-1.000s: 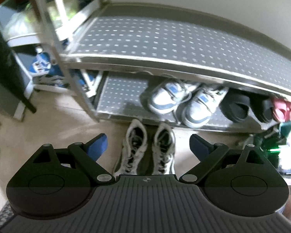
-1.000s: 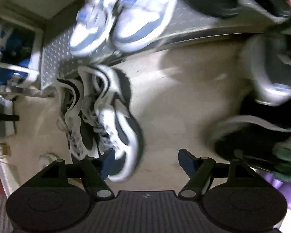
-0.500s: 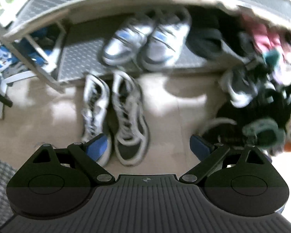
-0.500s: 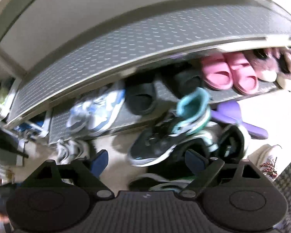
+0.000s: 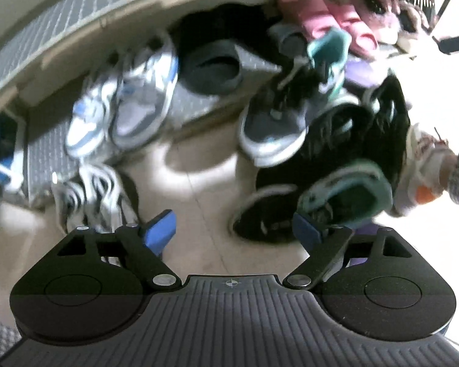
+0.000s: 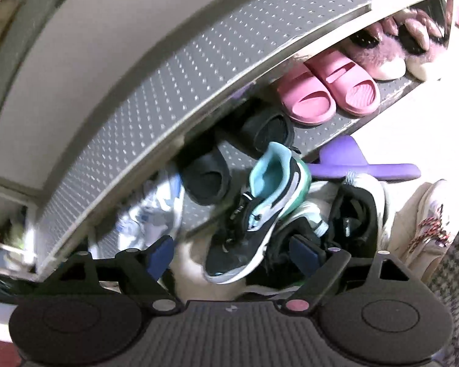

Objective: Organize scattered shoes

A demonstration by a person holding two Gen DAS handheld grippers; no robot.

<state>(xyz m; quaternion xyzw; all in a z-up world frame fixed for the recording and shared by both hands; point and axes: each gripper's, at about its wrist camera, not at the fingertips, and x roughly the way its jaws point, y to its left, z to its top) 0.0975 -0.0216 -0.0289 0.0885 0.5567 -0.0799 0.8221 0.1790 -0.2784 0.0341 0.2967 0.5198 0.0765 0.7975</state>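
Observation:
A heap of dark sneakers lies on the floor in front of the metal shoe rack (image 6: 174,70). A black sneaker with a teal lining (image 6: 257,214) leans toe-down on the heap, and my right gripper (image 6: 233,252) hovers open just above it. In the left wrist view a second teal-lined black sneaker (image 5: 345,195) lies by the right fingertip of my left gripper (image 5: 234,229), which is open over bare floor. A grey-toed sneaker (image 5: 272,131) rests higher up. A black-and-white pair (image 5: 98,195) lies on the floor at the left.
The lower shelf holds a white-and-blue pair (image 5: 128,101), black slides (image 6: 211,177), pink slides (image 6: 327,91) and fluffy pink slippers (image 6: 391,46). Purple flip-flops (image 6: 361,165) lie on the floor. A person's white shoe (image 6: 425,223) and checked trouser leg (image 6: 456,275) stand at the right.
The left gripper has swung right, from the black-and-white pair toward the dark heap. The right gripper has moved closer to the teal-lined sneaker. Both stay open.

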